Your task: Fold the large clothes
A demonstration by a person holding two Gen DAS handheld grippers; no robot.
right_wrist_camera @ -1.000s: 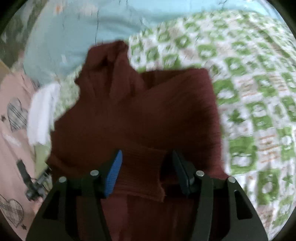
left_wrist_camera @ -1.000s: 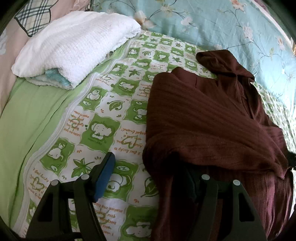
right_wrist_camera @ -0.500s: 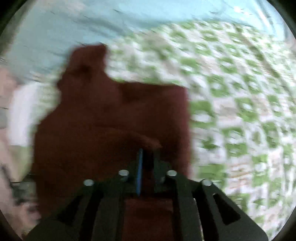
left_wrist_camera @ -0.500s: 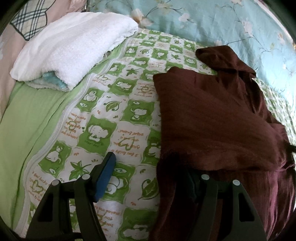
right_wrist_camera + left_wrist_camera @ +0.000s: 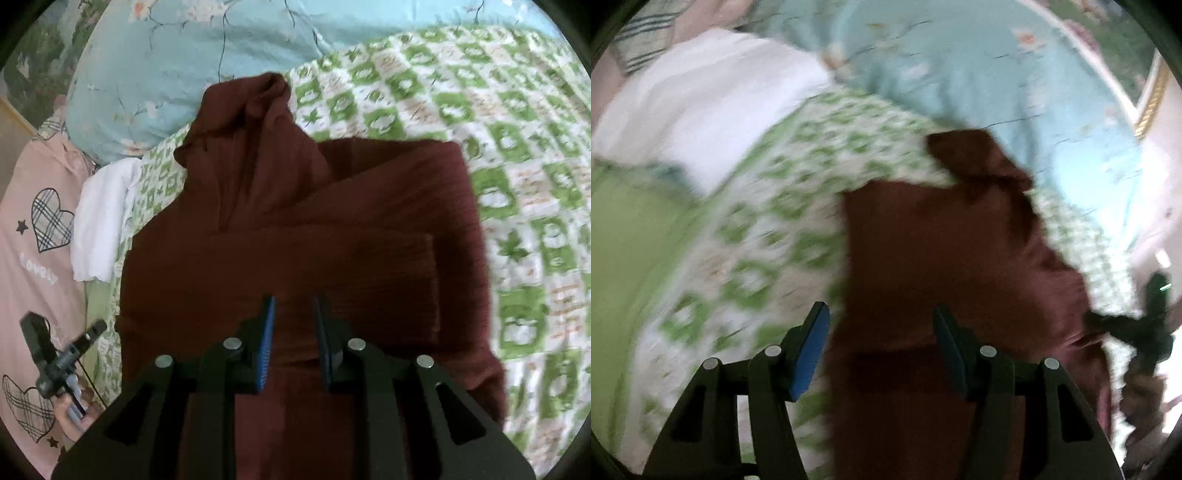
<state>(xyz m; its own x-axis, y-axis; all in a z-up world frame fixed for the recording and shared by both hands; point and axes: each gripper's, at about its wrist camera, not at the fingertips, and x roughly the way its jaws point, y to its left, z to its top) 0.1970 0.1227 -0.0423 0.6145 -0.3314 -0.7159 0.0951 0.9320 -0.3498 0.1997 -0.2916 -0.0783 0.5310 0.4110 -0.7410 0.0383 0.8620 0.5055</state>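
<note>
A dark maroon ribbed hoodie [image 5: 295, 229] lies partly folded on the green-and-white patterned bedsheet [image 5: 517, 155], hood toward the blue pillow. It also shows in the blurred left wrist view [image 5: 942, 258]. My right gripper [image 5: 293, 314] hovers over the garment's near folded edge with its jaws a narrow gap apart and nothing between them. My left gripper [image 5: 881, 328] is open above the hoodie's left edge, with one finger [image 5: 809, 350] over the sheet and the other over the cloth.
A folded white towel [image 5: 701, 96] lies at the far left of the bed. A light blue floral pillow [image 5: 177, 74] sits beyond the hood. A pink heart-print cloth [image 5: 37, 240] lies at the left. The left gripper appears from outside at the right wrist view's lower left [image 5: 55, 354].
The right gripper shut near the folded edge half a second ago and now stands slightly open. The left gripper has swung quickly rightward over the hoodie, blurring its view.
</note>
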